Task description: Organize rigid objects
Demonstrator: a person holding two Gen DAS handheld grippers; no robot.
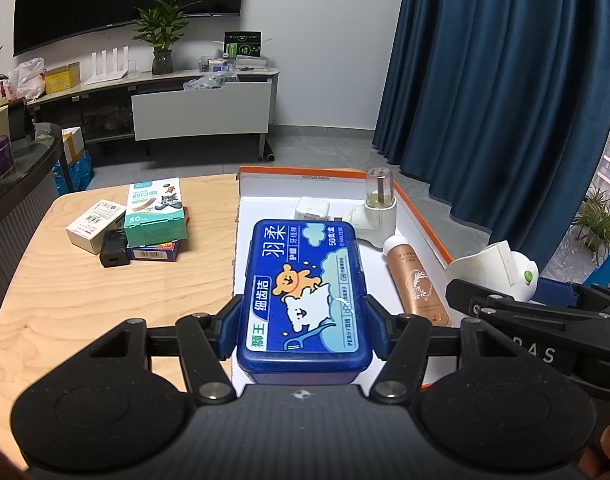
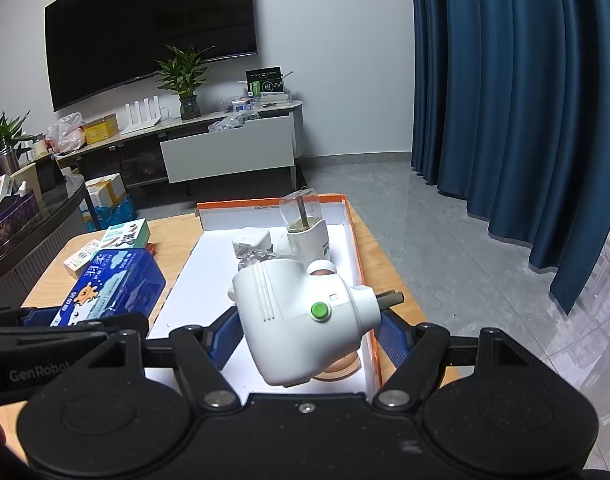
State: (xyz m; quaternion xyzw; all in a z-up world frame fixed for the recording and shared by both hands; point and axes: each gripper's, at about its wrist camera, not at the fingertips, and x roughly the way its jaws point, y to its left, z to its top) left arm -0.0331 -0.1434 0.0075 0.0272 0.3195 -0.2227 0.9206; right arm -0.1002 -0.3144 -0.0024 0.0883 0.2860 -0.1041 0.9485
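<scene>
Left wrist: blue case (image 1: 305, 300) above tray's left edge (image 1: 238, 240)

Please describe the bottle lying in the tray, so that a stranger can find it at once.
Find the white tray with orange rim on the wooden table. Along its right wall lies a bottle. Alone among white gadgets, it is copper-brown with a white cap.

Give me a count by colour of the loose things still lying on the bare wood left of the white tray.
White: 1, the small white box.
Green: 1, the green plaster box, resting on top of others.
Black: 1, the black charger block.
Dark blue: 1, the flat blue box under the green one.
Total: 4, all in one cluster on the wooden table.
</scene>
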